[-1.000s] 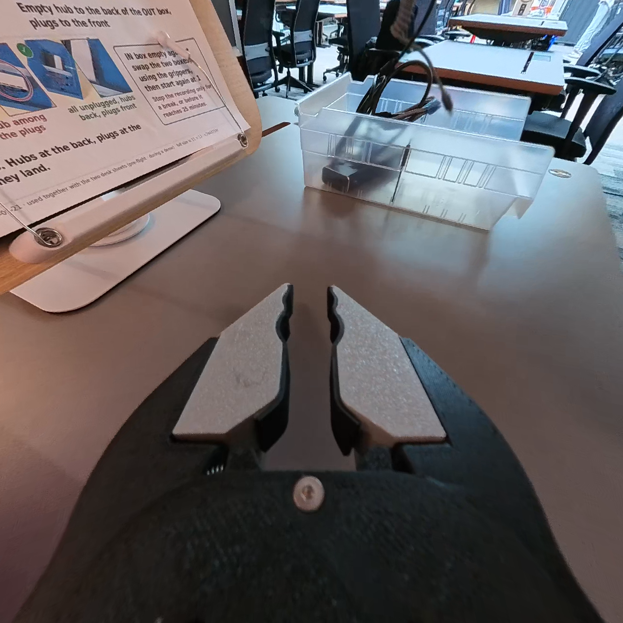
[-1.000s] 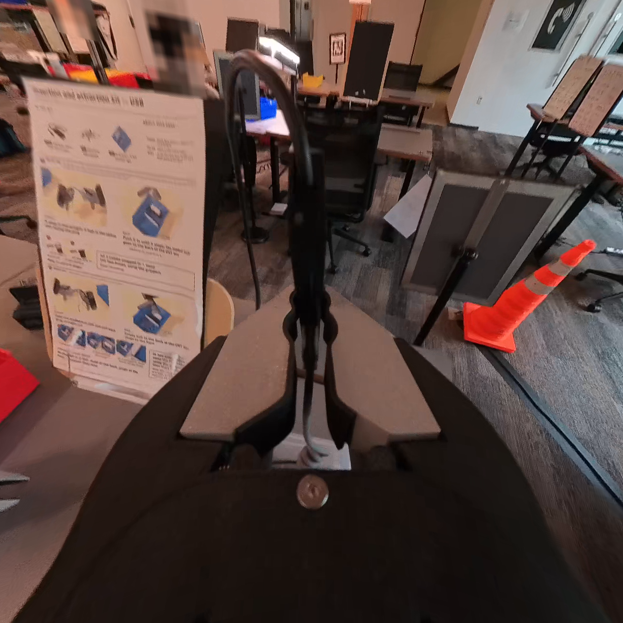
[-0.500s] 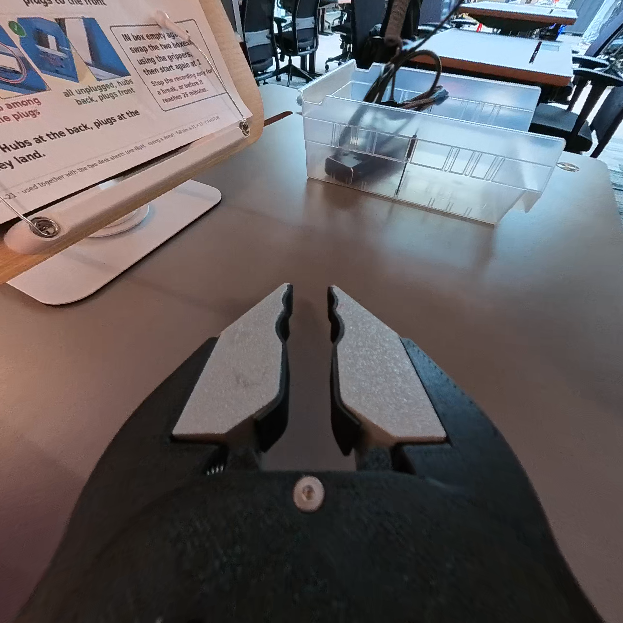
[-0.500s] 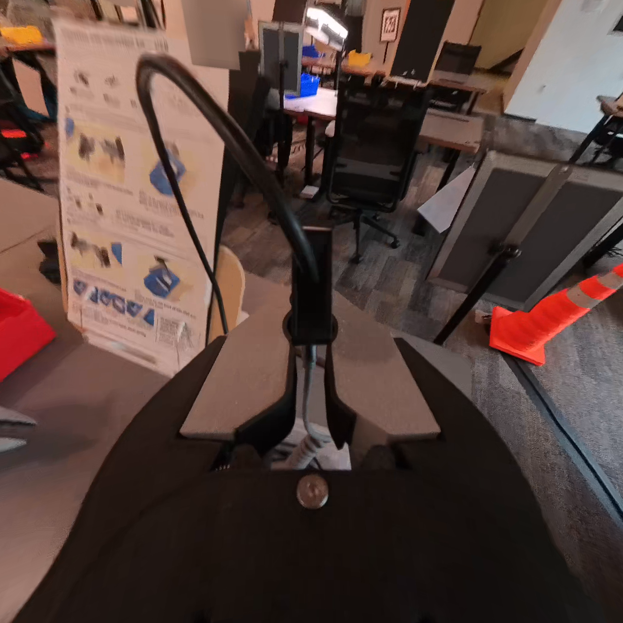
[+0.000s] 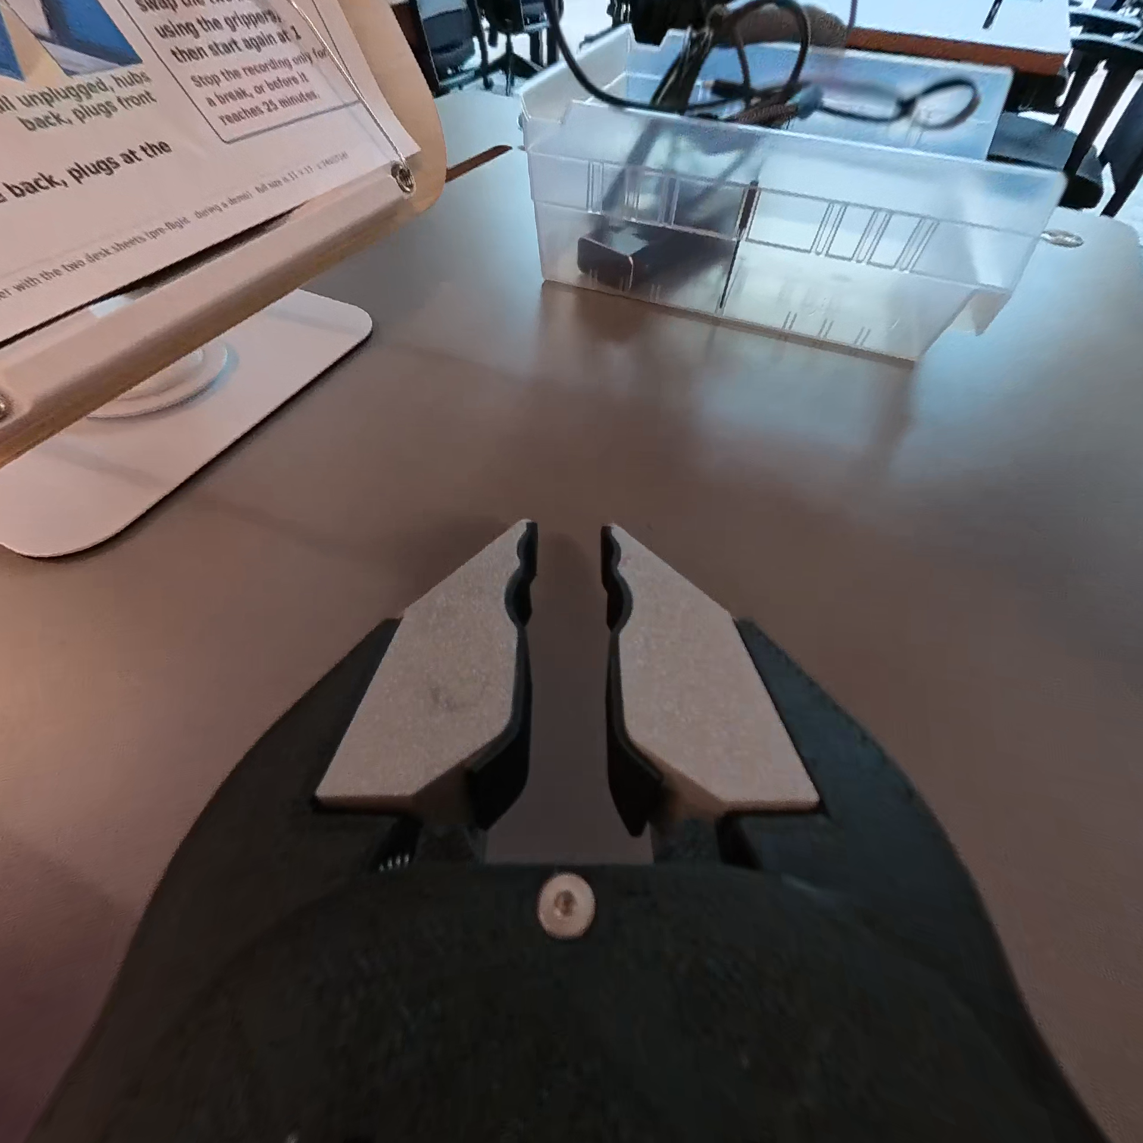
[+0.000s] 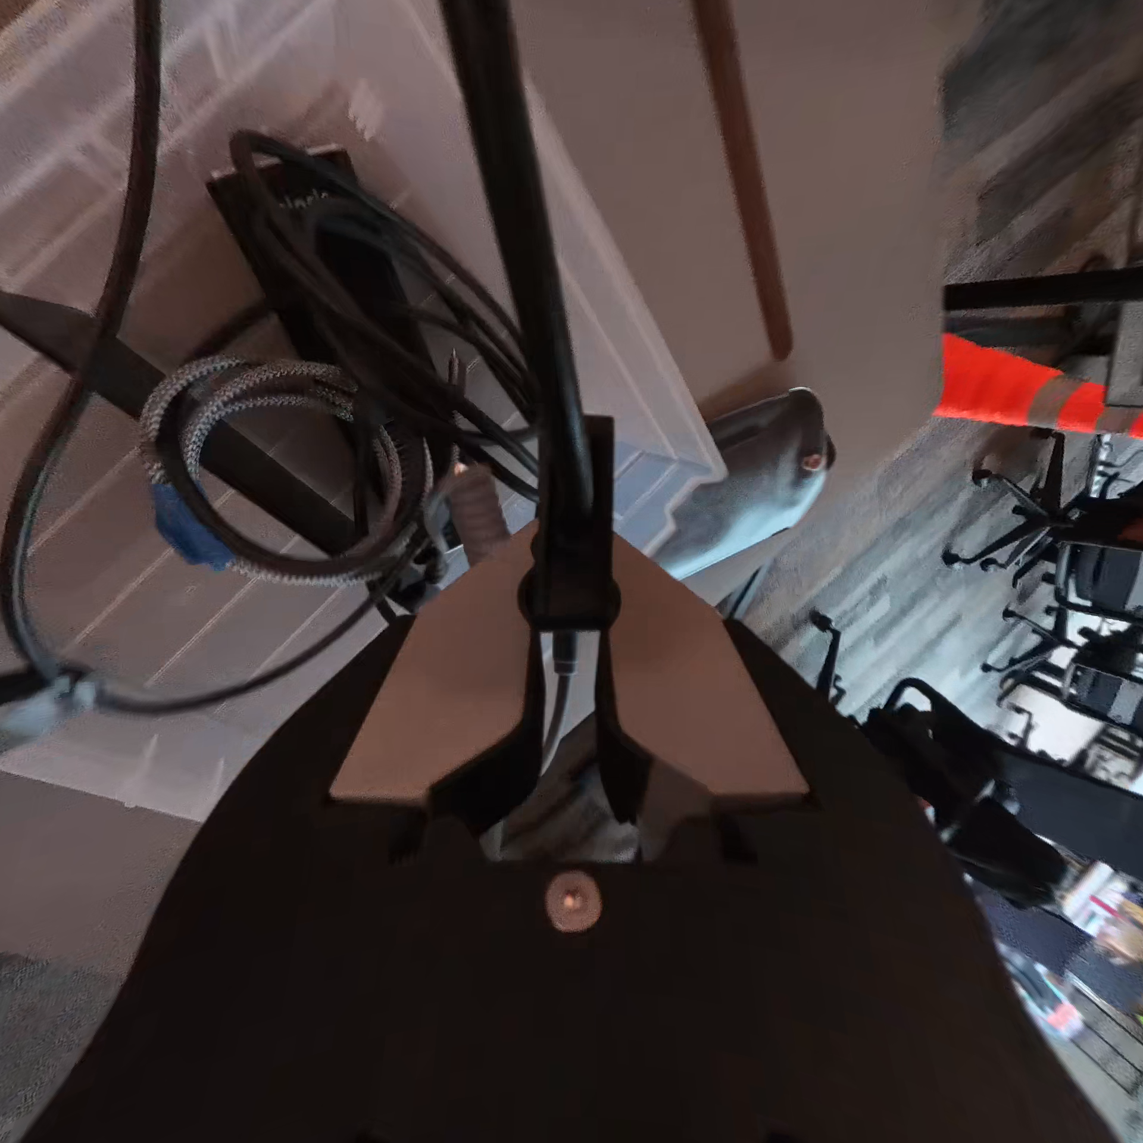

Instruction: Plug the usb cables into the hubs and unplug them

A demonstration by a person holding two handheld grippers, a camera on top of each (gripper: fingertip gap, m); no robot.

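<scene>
Clear plastic forms the bin that stands on the brown bench, well ahead of the left hand-held gripper. That hand-held gripper hovers low over the bare bench with its two grey fingers a narrow gap apart and nothing between them. Inside the bin a dark hub lies against the front wall, and black cables loop above the rim. To the left, an instruction sheet leans on a white stand.

The right hand-held gripper is closed on a black plug, which stands straight out from the fingertips; its thick black cable runs on toward the top of the view. This hand-held gripper points down over the clear bin, just right of the tangle inside: a braided grey cable coil with a blue tie, thin black cables and a black hub beneath them. An orange cone stands on the floor beyond.
</scene>
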